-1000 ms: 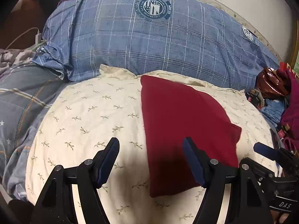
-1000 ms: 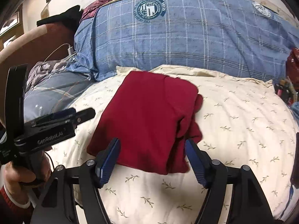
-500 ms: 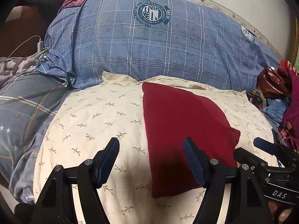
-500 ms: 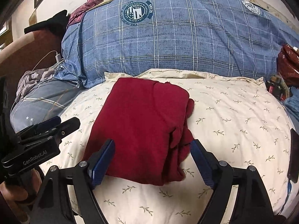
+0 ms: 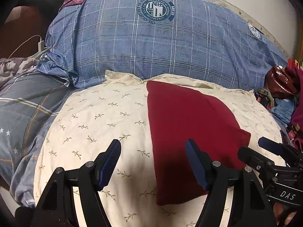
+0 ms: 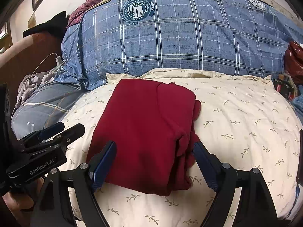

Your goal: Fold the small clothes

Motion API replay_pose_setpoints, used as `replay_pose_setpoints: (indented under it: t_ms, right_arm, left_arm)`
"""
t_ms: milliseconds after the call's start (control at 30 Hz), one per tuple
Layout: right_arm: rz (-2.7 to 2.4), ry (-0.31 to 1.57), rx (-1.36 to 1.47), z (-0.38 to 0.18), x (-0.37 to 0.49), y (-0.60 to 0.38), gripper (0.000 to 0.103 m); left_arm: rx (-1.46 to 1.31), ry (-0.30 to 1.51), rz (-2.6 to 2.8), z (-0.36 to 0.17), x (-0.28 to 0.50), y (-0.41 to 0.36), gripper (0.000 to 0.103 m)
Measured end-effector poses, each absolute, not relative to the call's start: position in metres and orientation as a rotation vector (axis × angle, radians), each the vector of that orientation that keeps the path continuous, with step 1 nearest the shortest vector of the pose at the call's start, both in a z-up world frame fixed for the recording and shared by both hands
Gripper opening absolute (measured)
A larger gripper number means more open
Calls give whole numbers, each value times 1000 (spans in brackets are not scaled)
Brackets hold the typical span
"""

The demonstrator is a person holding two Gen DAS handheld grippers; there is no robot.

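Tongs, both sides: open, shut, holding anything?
Left tongs: open, empty, beside the folded red garment.
Right tongs: open, straddling the garment, not gripping.

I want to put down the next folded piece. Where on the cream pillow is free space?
Free: the cream pillow right of the red folded garment, and a strip left of it. Crowded: the clutter at the far right edge.

Blue plaid pillow point(image 5: 151, 53) (crest-printed), cream pillow point(image 5: 106, 124)

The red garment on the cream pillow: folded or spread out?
Folded. The red garment lies as a compact, layered rectangle on the cream pillow, stacked edges showing along its right side.
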State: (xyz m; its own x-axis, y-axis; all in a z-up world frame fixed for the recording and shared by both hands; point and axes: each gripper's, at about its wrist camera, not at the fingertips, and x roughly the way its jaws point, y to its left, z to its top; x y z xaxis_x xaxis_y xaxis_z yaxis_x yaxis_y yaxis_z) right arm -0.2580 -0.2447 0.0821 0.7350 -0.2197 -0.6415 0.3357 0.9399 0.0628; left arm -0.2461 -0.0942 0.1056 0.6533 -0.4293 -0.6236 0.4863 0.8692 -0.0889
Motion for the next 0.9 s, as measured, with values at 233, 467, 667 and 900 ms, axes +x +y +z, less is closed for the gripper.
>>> replay_pose_setpoints:
  t_ms: [233,467,667,900]
  right_arm:
    - [-300,691,171,79,-253,-242,84]
    - [-298,699,172,78,-251,-240,84]
    - [-294,707,167,77,-249,-238,84]
    - [-290,716,168,74,-247,-236,84]
  left_arm:
    - [90,697,-518,102,-242,-97,69]
    - [94,705,-520,99,-240,-101,69]
    - [93,706,-520,98,-240,-101,69]
    - [99,710,-520,96,-240,-103,69]
